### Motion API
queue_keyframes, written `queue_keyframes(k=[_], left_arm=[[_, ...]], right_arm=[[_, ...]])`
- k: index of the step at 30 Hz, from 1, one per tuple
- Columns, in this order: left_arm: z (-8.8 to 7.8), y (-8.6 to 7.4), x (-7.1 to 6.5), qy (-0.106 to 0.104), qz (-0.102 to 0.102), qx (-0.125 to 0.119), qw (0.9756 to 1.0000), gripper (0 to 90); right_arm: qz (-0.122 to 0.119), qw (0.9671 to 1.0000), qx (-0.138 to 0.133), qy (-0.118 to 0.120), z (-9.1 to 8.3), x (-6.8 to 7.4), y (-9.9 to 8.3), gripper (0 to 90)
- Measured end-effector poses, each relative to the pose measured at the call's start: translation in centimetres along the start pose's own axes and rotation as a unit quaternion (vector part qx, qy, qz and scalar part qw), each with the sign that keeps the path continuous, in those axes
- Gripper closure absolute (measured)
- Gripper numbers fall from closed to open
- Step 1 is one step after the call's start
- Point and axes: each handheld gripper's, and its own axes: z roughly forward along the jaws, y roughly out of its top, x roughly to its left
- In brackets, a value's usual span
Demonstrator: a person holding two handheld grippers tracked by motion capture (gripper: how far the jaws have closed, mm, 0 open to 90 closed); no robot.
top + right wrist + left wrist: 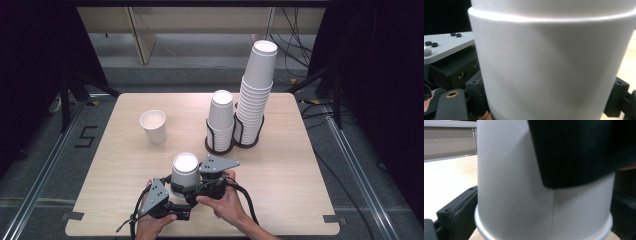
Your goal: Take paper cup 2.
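Observation:
A white paper cup [185, 170] stands upside down near the table's front edge, its rim down. My left gripper [175, 189] comes at it from the lower left. In the left gripper view its black jaws stand wide on either side of the cup [524, 195], close to the rim, and I see no squeeze on the wall. My right gripper [194, 179] reaches in from the right, its jaws closed against the cup's sides. Up close in the right gripper view, the cup [549, 70] shows a soft dent in its wall. The other gripper's jaw [579, 152] crosses the cup's upper right in the left gripper view.
An upright paper cup [153, 126] stands alone at the left middle. A short stack [220, 112] and a tall stack [256, 90] of upturned cups sit in a black wire holder [220, 147] at the right middle. The wooden table [290, 190] has bare room front right.

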Motion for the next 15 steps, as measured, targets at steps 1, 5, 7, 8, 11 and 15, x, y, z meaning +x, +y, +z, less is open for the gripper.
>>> queue_keyframes(k=[1, 5, 7, 8, 11, 15], left_arm=[[0.00, 0.01, -0.04, 0.000, 0.001, 0.000, 1.0000, 0.0], [-0.04, 0.03, 0.05, -0.002, 0.004, 0.000, 1.0000, 1.4], [-0.05, 0.06, 0.01, -0.003, 0.004, 0.000, 1.0000, 3.1], [-0.12, 0.11, 0.00, -0.002, 0.009, 0.002, 1.0000, 4.2], [-0.17, 0.25, -0.01, -0.005, 0.015, 0.001, 0.9999, 6.9], [-0.30, 0.36, 0.00, -0.012, 0.028, 0.004, 0.9995, 9.3]], right_arm=[[0.007, 0.9999, 0.007, -0.010, -0.10, 0.25, -0.03, 18.5], [-0.002, 1.0000, 0.002, -0.003, 0.14, 0.21, -0.08, 17.8], [0.009, 1.0000, 0.004, -0.002, 0.07, 0.11, -0.05, 16.6], [0.007, 1.0000, 0.005, 0.001, 0.06, -0.03, 0.00, 15.9], [0.003, 1.0000, 0.003, -0.003, -0.10, -0.17, 0.15, 14.3], [-0.009, 0.9999, 0.010, 0.000, -0.31, -0.05, 0.66, 13.3]])
